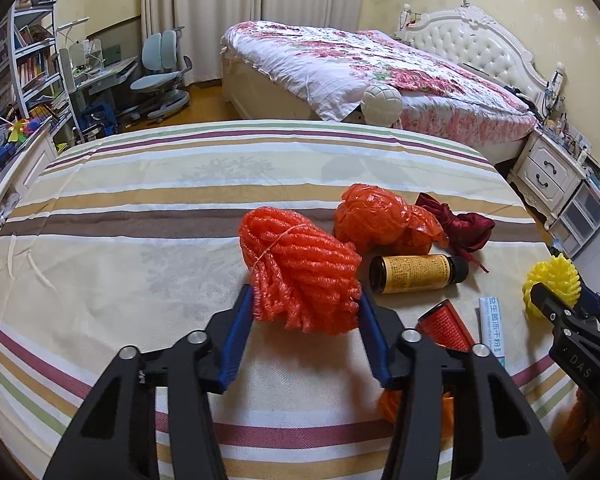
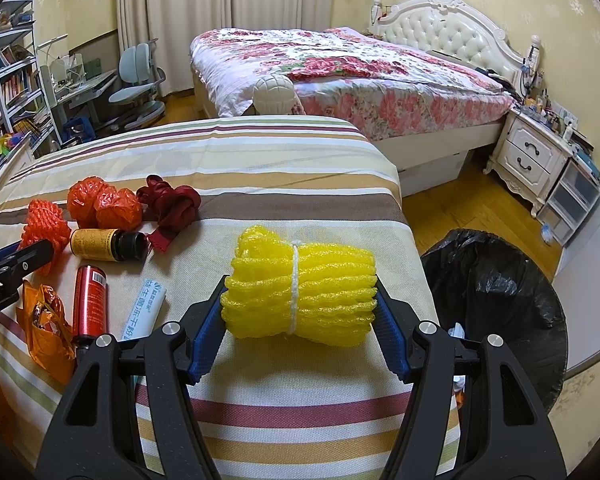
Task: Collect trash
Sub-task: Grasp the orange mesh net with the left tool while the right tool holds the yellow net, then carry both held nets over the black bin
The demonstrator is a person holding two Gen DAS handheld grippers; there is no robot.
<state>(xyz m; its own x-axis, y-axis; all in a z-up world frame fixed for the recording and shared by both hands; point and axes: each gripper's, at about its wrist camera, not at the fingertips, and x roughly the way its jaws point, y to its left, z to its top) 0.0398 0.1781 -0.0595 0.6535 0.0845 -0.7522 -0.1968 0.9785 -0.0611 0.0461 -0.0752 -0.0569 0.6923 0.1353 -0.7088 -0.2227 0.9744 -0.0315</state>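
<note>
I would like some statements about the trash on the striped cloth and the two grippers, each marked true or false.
1. The right gripper is shut on the yellow foam net. True.
2. The left gripper is shut on the brown bottle. False: its fingers press the orange foam net.
3. The bin with the black bag stands beside the striped cloth. True.
4. The brown bottle stands upright. False: it lies on its side.

Home bedroom: floral-quilted bed, tufted headboard, nightstand, curtains, study desk.
</note>
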